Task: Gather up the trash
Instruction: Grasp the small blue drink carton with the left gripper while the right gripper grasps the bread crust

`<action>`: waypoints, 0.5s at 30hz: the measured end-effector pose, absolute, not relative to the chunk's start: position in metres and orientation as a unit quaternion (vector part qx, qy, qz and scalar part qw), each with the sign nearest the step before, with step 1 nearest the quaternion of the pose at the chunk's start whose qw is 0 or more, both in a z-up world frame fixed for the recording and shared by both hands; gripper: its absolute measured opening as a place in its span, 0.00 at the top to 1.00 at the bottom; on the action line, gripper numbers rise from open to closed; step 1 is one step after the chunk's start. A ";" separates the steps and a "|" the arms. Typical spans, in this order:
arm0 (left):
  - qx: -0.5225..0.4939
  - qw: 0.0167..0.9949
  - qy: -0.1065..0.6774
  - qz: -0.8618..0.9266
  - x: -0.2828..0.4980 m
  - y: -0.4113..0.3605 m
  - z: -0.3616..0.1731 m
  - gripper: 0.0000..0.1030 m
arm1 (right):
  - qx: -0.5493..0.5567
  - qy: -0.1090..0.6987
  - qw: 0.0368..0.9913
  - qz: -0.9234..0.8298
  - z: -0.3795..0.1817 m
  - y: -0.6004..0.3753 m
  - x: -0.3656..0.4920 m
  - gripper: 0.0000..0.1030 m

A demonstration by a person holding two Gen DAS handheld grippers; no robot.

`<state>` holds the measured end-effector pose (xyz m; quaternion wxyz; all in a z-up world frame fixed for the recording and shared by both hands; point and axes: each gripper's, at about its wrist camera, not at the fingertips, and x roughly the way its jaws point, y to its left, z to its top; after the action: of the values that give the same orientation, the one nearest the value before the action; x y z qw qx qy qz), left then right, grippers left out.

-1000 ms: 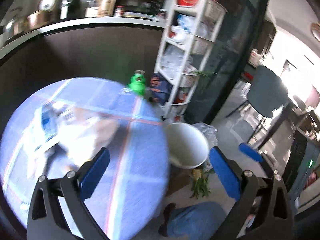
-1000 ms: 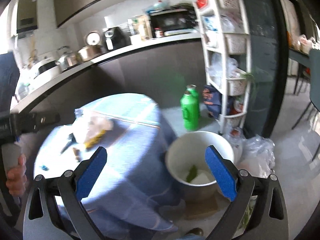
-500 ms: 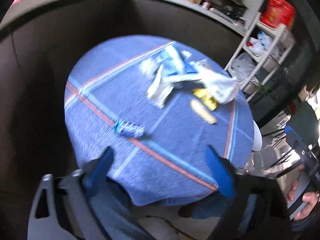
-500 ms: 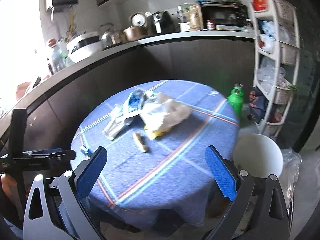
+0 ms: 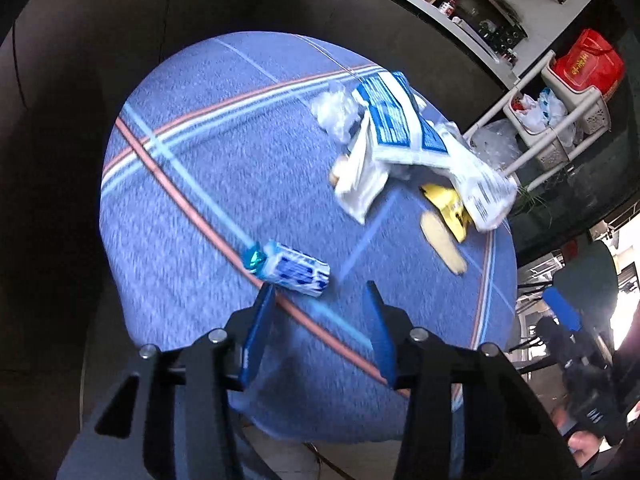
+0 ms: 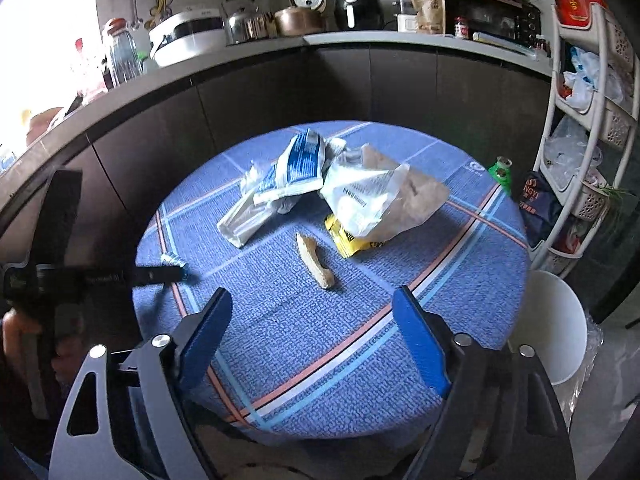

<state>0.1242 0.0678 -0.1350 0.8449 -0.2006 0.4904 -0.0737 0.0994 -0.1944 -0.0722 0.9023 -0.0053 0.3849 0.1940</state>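
Note:
A round table with a blue cloth (image 6: 340,344) holds trash: a small blue-and-white wrapper (image 5: 290,267), a blue-and-white bag (image 6: 300,166), a crumpled plastic bag (image 6: 380,200), a yellow wrapper (image 6: 350,242) and a tan peel (image 6: 314,260). My left gripper (image 5: 320,292) is open, its jaws partly closed in, just short of the small wrapper (image 6: 174,262). My right gripper (image 6: 316,304) is wide open and empty above the table's near edge. A white bin (image 6: 554,328) stands on the floor right of the table.
A dark counter (image 6: 360,40) with kitchen appliances curves behind the table. A white shelf rack (image 6: 588,120) stands at the right, with a green bottle (image 6: 500,170) on the floor beside it. A dark chair (image 5: 580,280) shows at the right in the left wrist view.
Both grippers swung from the bin to the table. My left gripper has come down close to the small wrapper and its jaws have narrowed. My right gripper has drawn nearer the table.

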 end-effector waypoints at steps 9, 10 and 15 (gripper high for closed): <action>-0.160 0.854 0.491 -0.063 0.160 0.060 -0.139 0.56 | -0.015 0.414 0.887 0.205 -0.100 -0.179 0.129 0.38; -0.156 0.855 0.491 -0.064 0.164 0.058 -0.139 0.57 | -0.015 0.415 0.886 0.206 -0.101 -0.178 0.131 0.38; -0.133 0.859 0.490 -0.059 0.180 0.055 -0.140 0.66 | -0.017 0.425 0.881 0.205 -0.112 -0.171 0.148 0.45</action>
<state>0.1801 0.0553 -0.1399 0.8595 -0.1331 0.4901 -0.0587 0.1484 -0.1714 -0.1124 0.8815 -0.0173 0.4253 0.2046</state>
